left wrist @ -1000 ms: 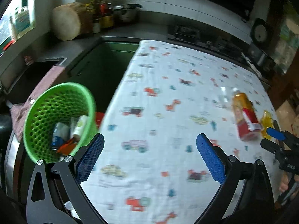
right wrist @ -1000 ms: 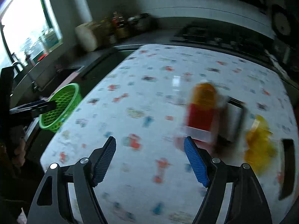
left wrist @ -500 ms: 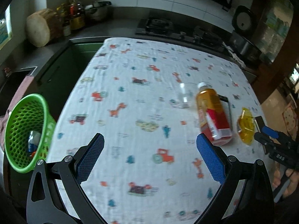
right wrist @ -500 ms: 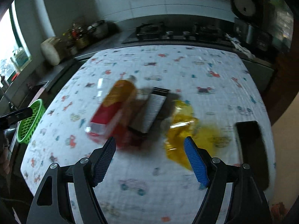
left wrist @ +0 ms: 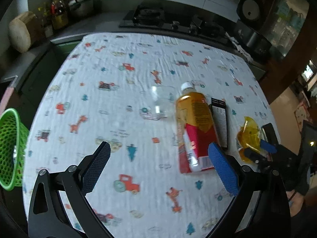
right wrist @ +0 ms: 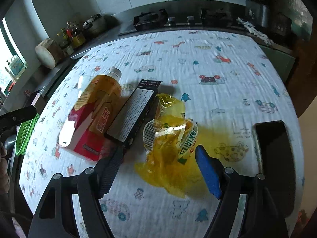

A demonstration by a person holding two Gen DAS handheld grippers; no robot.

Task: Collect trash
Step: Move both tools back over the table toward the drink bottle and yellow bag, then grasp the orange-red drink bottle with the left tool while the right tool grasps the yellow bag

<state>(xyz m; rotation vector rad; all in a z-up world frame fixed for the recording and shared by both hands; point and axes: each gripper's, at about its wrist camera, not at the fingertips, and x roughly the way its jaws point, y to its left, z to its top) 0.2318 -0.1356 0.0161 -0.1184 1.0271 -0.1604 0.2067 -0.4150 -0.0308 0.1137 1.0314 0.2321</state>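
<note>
Right gripper sits low over the tabletop, jaws spread wide and holding nothing, with the crumpled yellow wrapper lying between and just ahead of its fingertips. That wrapper's long axis runs away from the camera, its twisted end pointing toward the stove. Just to its left lies the black box, and touching that, the tea bottle, both on their sides, the bottle's white cap aimed at the far counter. A dark phone lies to the right. Left gripper hovers wide open and empty too, the bottle near its right finger, and the green basket sits off the tabletop's left edge.
</note>
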